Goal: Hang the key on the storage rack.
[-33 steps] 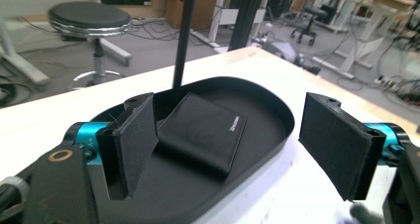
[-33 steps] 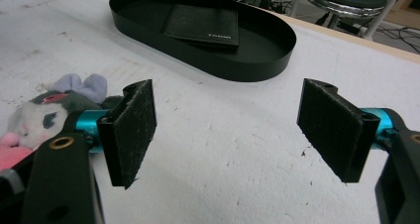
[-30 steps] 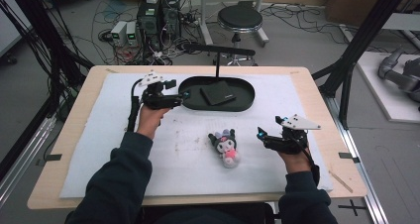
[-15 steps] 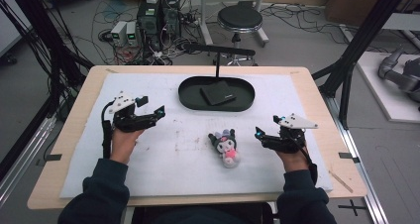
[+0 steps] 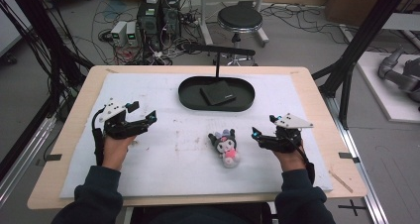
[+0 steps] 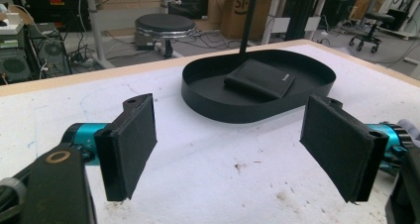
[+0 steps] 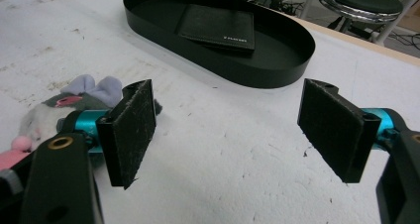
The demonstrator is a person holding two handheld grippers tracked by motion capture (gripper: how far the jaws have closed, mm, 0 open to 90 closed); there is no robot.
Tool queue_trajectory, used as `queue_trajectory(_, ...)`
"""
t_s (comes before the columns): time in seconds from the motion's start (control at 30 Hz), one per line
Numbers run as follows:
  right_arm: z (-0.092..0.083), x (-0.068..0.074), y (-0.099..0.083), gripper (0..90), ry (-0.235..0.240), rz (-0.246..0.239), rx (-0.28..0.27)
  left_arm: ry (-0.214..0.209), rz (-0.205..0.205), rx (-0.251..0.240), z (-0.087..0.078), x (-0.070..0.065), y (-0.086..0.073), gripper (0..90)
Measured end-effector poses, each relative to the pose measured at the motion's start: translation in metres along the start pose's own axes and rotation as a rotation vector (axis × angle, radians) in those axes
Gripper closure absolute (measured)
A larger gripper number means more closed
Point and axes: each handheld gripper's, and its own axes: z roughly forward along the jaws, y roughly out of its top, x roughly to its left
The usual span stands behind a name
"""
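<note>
The plush toy [image 5: 225, 145] lies near the desk's [image 5: 317, 92] front edge, right of middle, long axis front-to-back, just left of the empty, wide-spread right gripper [image 5: 263, 127]; the equally wide, empty left gripper [image 5: 143, 117] sits well apart.

Black wallet [image 5: 217, 92] in black tray [image 5: 190, 99], white mat [image 5: 163, 159].
</note>
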Motion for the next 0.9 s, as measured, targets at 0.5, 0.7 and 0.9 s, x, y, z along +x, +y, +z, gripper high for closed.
queue_trajectory(0.5, 0.017, 0.032, 0.003, 22.2, 0.094, -0.024, 0.037, 0.019, -0.002, 0.024, -0.003, 0.007, -0.005, 21.7)
queue_trajectory(0.7, 0.026, 0.058, 0.007, 21.2, 0.161, -0.046, 0.052, 0.027, 0.007, 0.035, -0.005, 0.008, -0.008, 22.1)
queue_trajectory(0.9, 0.042, 0.084, 0.002, 20.5, 0.176, -0.101, 0.112, 0.039, -0.01, 0.038, -0.007, 0.011, -0.01, 22.8)
